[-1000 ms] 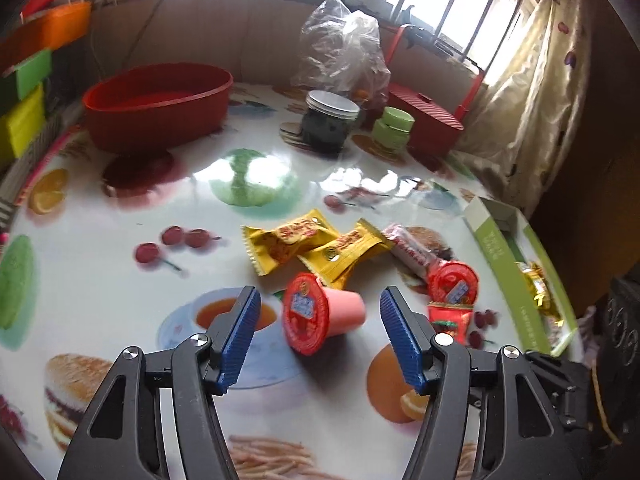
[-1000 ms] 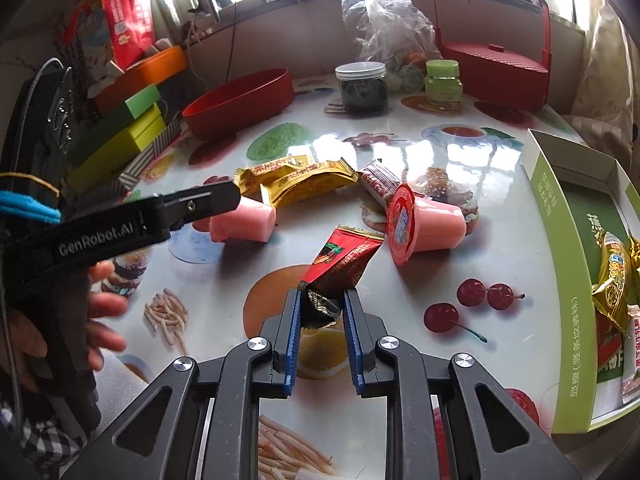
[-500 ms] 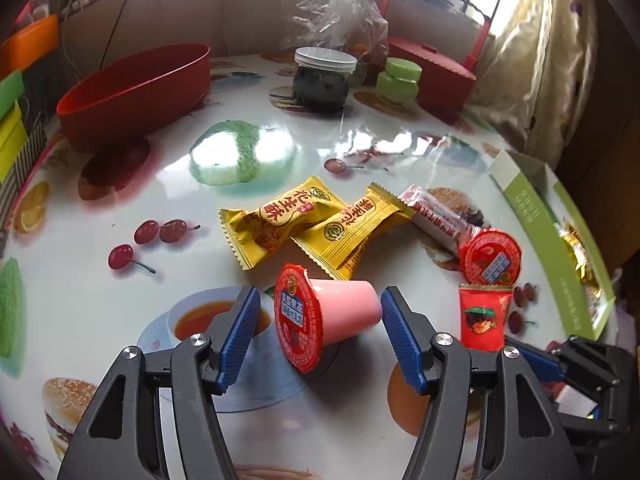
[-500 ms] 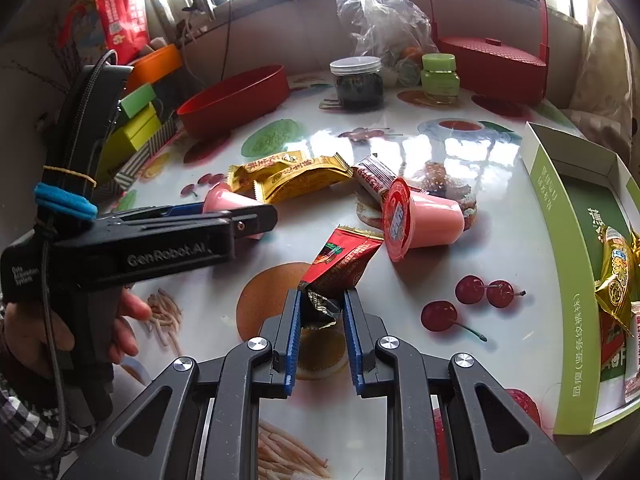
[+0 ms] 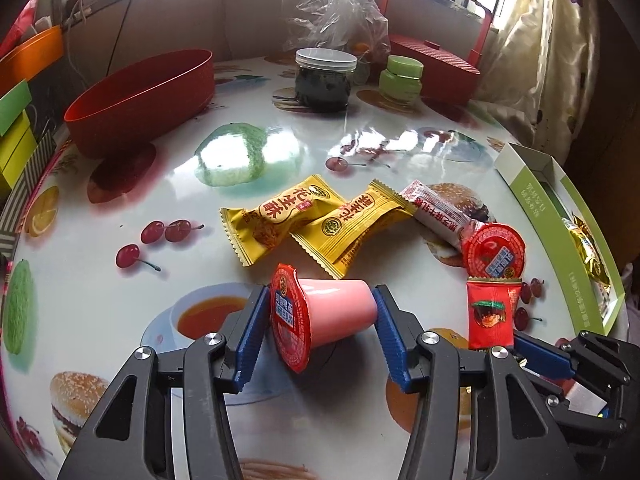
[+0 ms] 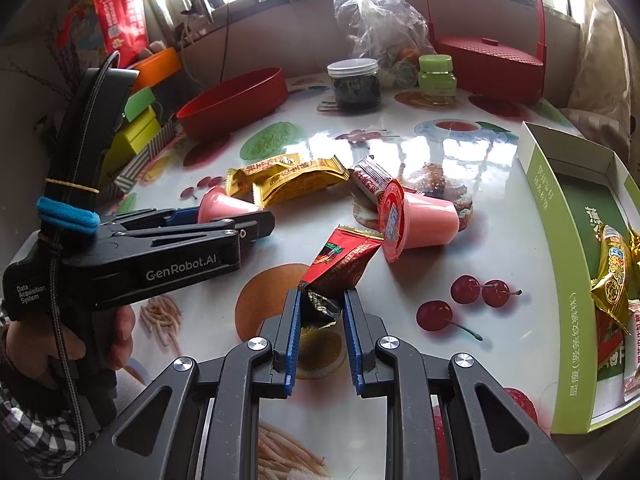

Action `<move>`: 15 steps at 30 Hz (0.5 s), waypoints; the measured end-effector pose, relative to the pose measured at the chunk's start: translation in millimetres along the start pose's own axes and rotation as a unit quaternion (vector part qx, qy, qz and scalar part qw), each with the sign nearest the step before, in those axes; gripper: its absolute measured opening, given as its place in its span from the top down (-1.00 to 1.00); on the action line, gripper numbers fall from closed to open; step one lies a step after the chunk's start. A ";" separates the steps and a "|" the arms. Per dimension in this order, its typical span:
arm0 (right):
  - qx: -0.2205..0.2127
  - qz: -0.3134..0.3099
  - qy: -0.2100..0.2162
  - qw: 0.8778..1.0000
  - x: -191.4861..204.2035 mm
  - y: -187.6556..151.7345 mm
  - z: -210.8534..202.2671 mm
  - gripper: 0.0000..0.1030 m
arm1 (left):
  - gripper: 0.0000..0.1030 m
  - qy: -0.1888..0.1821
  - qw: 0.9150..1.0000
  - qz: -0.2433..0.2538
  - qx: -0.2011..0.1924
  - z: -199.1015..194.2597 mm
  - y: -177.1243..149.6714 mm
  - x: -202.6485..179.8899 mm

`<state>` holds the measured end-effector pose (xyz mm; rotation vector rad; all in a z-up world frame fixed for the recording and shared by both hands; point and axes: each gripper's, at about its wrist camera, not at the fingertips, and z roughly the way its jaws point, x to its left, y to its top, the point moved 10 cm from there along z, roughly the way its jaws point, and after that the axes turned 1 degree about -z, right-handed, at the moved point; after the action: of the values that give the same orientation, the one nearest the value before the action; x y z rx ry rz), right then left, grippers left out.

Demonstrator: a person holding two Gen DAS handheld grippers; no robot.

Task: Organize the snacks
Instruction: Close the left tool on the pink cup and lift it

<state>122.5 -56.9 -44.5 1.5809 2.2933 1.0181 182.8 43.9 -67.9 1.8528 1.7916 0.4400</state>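
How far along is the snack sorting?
Done: a few wrapped snacks lie in the green cardboard box. In hand: right tongs grip a red foil packet; left tongs bracket a pink jelly cup. Left: two yellow packets.

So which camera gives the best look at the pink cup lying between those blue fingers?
The left wrist view: the pink jelly cup lies on its side, fully visible between the left gripper pads. In the right wrist view, that gripper hides most of it.

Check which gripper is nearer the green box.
Right. The right gripper, shut on the red packet, sits just left of the green box; the left gripper is farther left, around a pink cup.
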 end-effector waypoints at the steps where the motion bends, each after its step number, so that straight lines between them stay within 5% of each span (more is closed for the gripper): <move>1: -0.001 0.000 0.000 1.000 0.2 0.5 -0.5 0.62 | -0.03 0.000 1.000 0.000 0.000 -0.9 -0.3 -0.3; 15: -0.029 0.009 -0.014 0.999 -11.9 6.1 -26.1 0.62 | 0.00 -0.016 0.999 0.007 -0.032 -33.8 6.8 -17.7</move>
<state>119.1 -77.4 -23.8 1.5868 2.2153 1.0506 168.0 31.2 -34.4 1.8204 1.7242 0.4638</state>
